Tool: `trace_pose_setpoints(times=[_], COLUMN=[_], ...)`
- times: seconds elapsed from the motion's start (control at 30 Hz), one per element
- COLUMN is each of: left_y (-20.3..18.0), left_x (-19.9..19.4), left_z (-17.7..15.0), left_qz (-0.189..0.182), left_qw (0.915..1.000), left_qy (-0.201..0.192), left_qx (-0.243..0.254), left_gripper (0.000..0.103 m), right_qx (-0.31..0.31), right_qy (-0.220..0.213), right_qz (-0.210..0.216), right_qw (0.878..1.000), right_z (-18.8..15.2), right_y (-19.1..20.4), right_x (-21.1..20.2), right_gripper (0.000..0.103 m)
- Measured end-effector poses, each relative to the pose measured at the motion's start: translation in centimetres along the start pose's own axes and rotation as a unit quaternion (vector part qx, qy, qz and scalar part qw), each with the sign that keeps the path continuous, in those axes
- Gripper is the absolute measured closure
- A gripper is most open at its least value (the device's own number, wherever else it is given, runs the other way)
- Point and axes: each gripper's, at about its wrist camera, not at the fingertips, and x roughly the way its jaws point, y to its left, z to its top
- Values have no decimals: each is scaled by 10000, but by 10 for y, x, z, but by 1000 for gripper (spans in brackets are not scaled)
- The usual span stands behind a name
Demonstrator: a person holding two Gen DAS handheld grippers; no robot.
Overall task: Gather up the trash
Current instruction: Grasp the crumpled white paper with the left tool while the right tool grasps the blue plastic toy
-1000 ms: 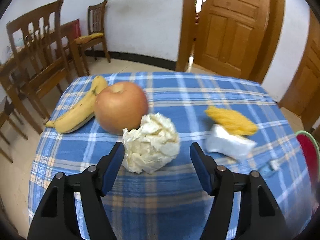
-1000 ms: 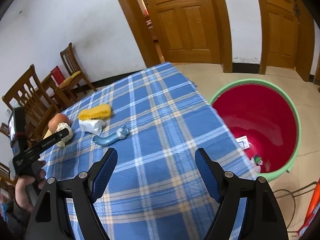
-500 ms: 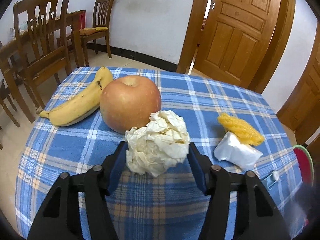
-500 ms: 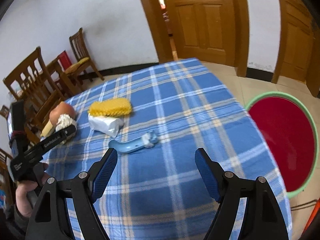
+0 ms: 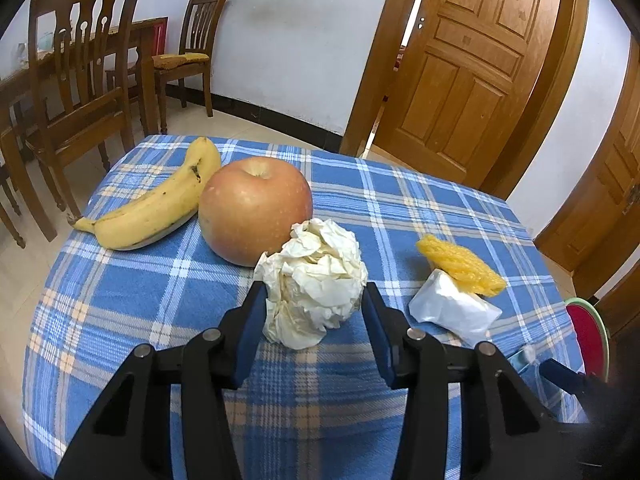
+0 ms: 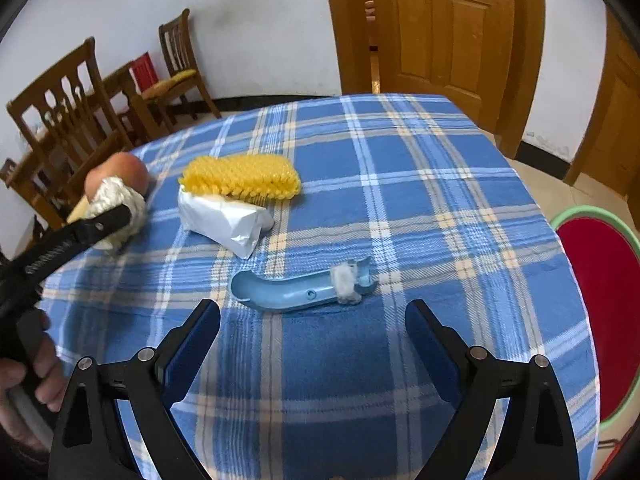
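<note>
The left gripper [image 5: 314, 312] has just been closing, its fingers [image 5: 250, 332] now clamped on the crumpled paper ball [image 5: 316, 284] at frame centre, just in front of the apple [image 5: 254, 208]. Only the left view shows the banana [image 5: 156, 208]. The right gripper [image 6: 312, 332], fingers apart and just widened, holds nothing; only its view shows the blue plastic piece [image 6: 296, 292] whole on the checked surface [image 6: 420, 200], and the red basin [image 6: 600, 308] at right.

Your table [image 6: 400, 184], covered in a blue plaid cloth, carries a banana [image 5: 156, 208] beside an apple [image 5: 256, 208], a crumpled paper ball [image 5: 316, 284], a yellow scrubber [image 6: 240, 178] resting on a white packet [image 6: 224, 220], and a pale blue plastic piece [image 6: 296, 290].
</note>
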Motion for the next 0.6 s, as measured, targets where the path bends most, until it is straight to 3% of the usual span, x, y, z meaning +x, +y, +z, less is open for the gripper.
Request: trace_pose_setpoints(times=[0.2,0.23,0.3,0.6], left_y=[2,2,1,-2], left_x=[1,1,0,-6], left_z=[-1,-1,-1,-3], left_qz=[-28,-31,-40,-55], left_qw=[10000,10000,10000,10000], left_qy=[47,41,35,-50], left_qx=[-29,-30,-23,48], left_gripper=[55,55,55,55], right_qx=[14,30,16,180], right_qy=[-52,-64,-120,-232], right_qz=[-102,-106,-116,90], right_qw=[9999,9999,9999,9995], right_z=[5,5,5,0], right_y=[1,0,1,-1], right_x=[6,6,4,-12], right_gripper=[11,13,27,27])
